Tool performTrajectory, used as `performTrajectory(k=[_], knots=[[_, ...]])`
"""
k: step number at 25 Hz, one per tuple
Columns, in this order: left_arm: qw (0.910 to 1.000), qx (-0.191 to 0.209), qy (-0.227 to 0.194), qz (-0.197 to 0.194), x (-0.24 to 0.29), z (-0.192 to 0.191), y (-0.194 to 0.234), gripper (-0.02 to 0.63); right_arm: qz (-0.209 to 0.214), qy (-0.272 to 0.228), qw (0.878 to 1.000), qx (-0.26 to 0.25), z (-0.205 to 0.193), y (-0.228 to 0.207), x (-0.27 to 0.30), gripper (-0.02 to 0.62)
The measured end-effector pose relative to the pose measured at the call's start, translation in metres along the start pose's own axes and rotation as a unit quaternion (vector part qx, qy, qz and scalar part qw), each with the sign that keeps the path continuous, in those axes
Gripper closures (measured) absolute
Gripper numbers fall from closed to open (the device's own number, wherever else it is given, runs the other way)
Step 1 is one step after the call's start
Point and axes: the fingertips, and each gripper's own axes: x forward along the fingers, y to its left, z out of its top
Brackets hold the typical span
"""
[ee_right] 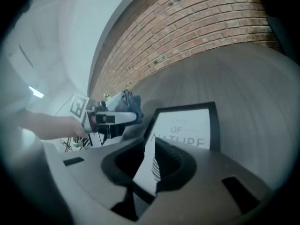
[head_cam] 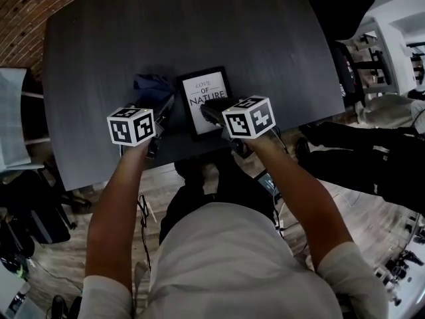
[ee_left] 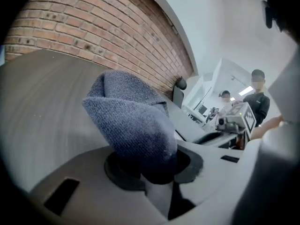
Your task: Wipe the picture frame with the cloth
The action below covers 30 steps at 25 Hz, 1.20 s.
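Observation:
A black picture frame (head_cam: pixel 206 93) with a white "Love of Nature" print lies flat near the front edge of the dark table (head_cam: pixel 99 58). A blue-grey cloth (head_cam: pixel 151 85) sits bunched just left of it. My left gripper (head_cam: pixel 161 111) is shut on the cloth (ee_left: pixel 133 121), which bulges up out of its jaws (ee_left: pixel 150 165). My right gripper (head_cam: pixel 214 108) reaches over the frame's near part. Its jaws (ee_right: pixel 151 146) pinch an edge of the frame (ee_right: pixel 187 123), with a white sliver of the print between the pads. The left gripper (ee_right: pixel 110 117) and cloth (ee_right: pixel 131 102) show beside the frame.
A brick wall (ee_left: pixel 93 27) runs behind the table's far edge. Two people (ee_left: pixel 257 97) stand at desks far off to the right. A pale chair (head_cam: pixel 13 111) stands at the table's left, and dark bags and gear (head_cam: pixel 372 158) lie on the floor to the right.

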Motion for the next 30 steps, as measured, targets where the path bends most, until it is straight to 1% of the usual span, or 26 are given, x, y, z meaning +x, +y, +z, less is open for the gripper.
performTrajectory(k=[3, 4, 7, 10, 13, 18, 21, 24, 25, 30], knots=[[0.9995, -0.016, 0.029, 0.002, 0.013, 0.008, 0.011, 0.5, -0.02, 0.016, 1.0, 0.006, -0.019, -0.009, 0.004, 0.531], [0.9989, -0.018, 0.044, 0.002, 0.019, 0.009, 0.013, 0.5, -0.022, 0.015, 1.0, 0.009, -0.02, -0.011, 0.004, 0.551], [0.9953, -0.023, 0.093, 0.015, 0.033, 0.008, 0.018, 0.502, -0.022, 0.008, 1.0, 0.015, -0.017, -0.014, 0.003, 0.551], [0.992, -0.028, 0.118, 0.035, 0.038, 0.004, 0.026, 0.503, -0.023, 0.011, 1.0, 0.011, -0.018, -0.012, 0.004, 0.551], [0.9905, -0.035, 0.126, 0.04, 0.043, 0.006, 0.025, 0.508, -0.029, 0.017, 0.999, 0.002, -0.018, -0.012, 0.005, 0.554], [0.9873, -0.049, 0.15, 0.019, 0.043, -0.007, 0.008, 0.517, -0.044, 0.023, 0.999, -0.007, -0.015, -0.017, 0.006, 0.554], [0.9864, -0.051, 0.156, 0.01, 0.04, -0.016, -0.001, 0.517, -0.046, 0.033, 0.998, -0.006, -0.016, -0.018, 0.008, 0.554], [0.9838, -0.048, 0.173, -0.012, 0.039, -0.03, -0.016, 0.517, -0.048, 0.049, 0.998, 0.004, -0.024, -0.021, 0.015, 0.554], [0.983, -0.044, 0.177, -0.016, 0.038, -0.035, -0.021, 0.517, -0.052, 0.054, 0.997, 0.007, -0.027, -0.022, 0.016, 0.568], [0.9828, -0.045, 0.179, -0.017, 0.031, -0.049, -0.031, 0.517, -0.056, 0.057, 0.997, 0.015, -0.028, -0.025, 0.017, 0.575]])
